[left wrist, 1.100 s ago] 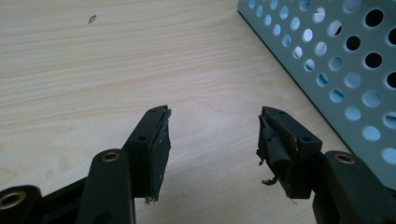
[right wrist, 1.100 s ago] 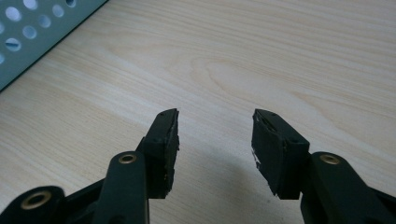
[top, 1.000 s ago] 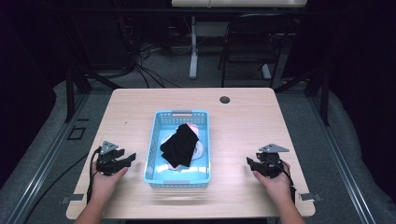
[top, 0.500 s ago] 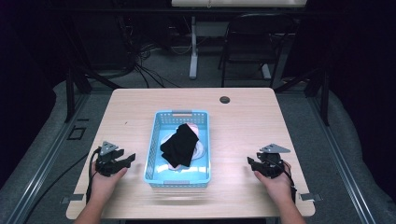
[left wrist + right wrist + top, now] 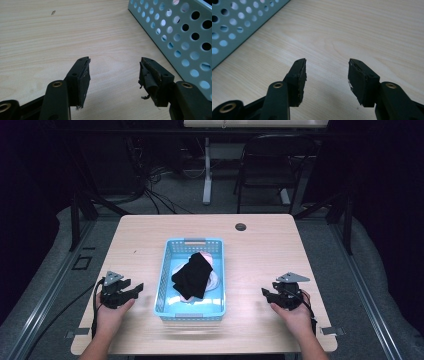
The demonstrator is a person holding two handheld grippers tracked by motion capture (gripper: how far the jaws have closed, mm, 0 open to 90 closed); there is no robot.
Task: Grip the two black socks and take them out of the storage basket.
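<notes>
Resting on the wooden counter (image 5: 260, 255), a light blue perforated basket (image 5: 192, 311) sits midway between the two hands. Inside it lies a black cloth (image 5: 192, 276) draped over a pale pinkish-white cloth (image 5: 214, 281), both well within the basket's walls.

The left hand-held gripper (image 5: 134, 289) sits low over the counter just left of the basket, pointing toward its side wall; in the left gripper view its jaws stand apart with bare wood between them and the basket's holed wall (image 5: 180, 35) close by at the right. Its pads look worn and frayed.

The right hand-held gripper (image 5: 266, 293) is near the basket's right side, released too: its jaws have just been opening, with nothing between them but counter. In the right gripper view the basket's wall (image 5: 234, 22) crosses the upper left corner.
</notes>
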